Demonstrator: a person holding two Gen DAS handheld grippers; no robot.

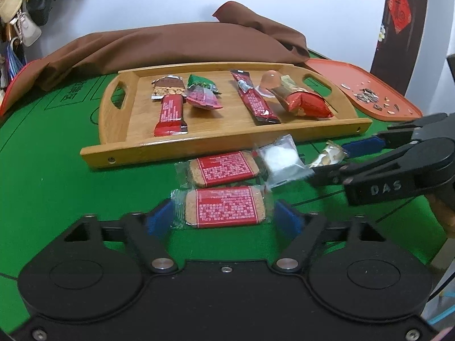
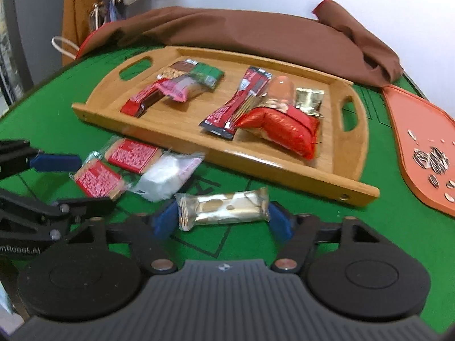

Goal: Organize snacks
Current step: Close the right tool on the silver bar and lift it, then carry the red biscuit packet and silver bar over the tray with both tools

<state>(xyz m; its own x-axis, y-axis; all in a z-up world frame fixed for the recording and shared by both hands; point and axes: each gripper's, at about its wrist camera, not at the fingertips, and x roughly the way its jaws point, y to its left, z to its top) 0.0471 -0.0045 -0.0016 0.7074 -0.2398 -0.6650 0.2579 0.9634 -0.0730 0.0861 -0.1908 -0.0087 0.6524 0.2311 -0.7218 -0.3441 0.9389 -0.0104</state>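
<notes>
Currently, each gripper straddles one loose snack on the green table point(image 1: 57, 170), just in front of the wooden tray point(image 1: 227, 142).

1. Left gripper point(image 1: 224, 216): spread. Its blue pads point(image 1: 159, 218) flank the near biscuit pack point(image 1: 224, 206), a clear wrapper with a red label, at its two short ends. No squeeze on the wrapper is visible, so this is judged a pre-grasp alignment.
2. Right gripper point(image 2: 223, 217): spread likewise. Its pads bracket the gold wafer pack point(image 2: 223, 209) end to end. Contact cannot be confirmed.
3. Remaining loose items: a second biscuit pack point(image 1: 223, 167) lies just behind the first, and a white pouch point(image 1: 280, 157) in clear film touches its right end.
4. Tray contents: a nut bar point(image 1: 169, 108), a green packet point(image 1: 203, 83), a long red stick pack point(image 1: 253, 99), a jelly cup point(image 1: 268, 82) and a red foil bag point(image 1: 305, 102). They lie in two loose groups, which suggests sorting by placement in the tray; the four loose packs are judged still to be moved.
5. Surroundings: a brown cloth point(image 1: 170, 42) lies behind the tray; an orange mat point(image 1: 341, 74) with sunflower seeds point(image 1: 366, 96) lies to the right.

Legible text: "DAS" on the right gripper body as seen from the left wrist; "nRobot.AI", partly cut off, on the left gripper body as seen from the right wrist. Label print on the snacks is too small to read.
</notes>
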